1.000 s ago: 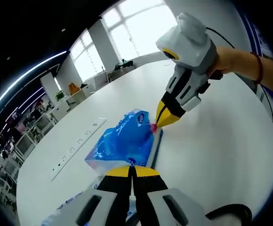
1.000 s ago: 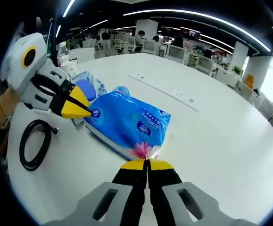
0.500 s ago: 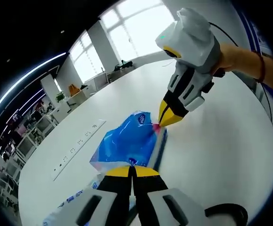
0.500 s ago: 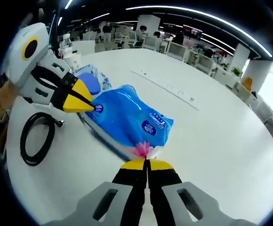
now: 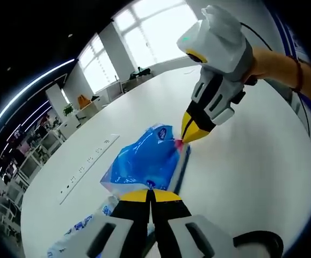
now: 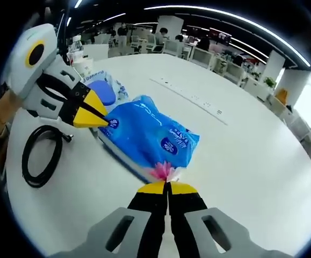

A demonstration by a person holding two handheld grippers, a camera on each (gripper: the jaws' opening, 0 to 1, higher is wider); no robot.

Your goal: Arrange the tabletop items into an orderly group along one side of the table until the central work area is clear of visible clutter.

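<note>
My left gripper (image 5: 149,192) clamped on one end of a blue tissue pack (image 5: 142,161), my right gripper (image 6: 166,185) clamped on the opposite end, white counter (image 6: 252,161) beneath, black cable loop (image 6: 37,161) nearby

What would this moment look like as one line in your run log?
left gripper: shut on blue tissue pack | right gripper: shut on its opposite end | pack: between both grippers | black cable loop: on white table

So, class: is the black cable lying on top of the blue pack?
No, the black cable lies coiled on the table beside the blue pack.
</note>
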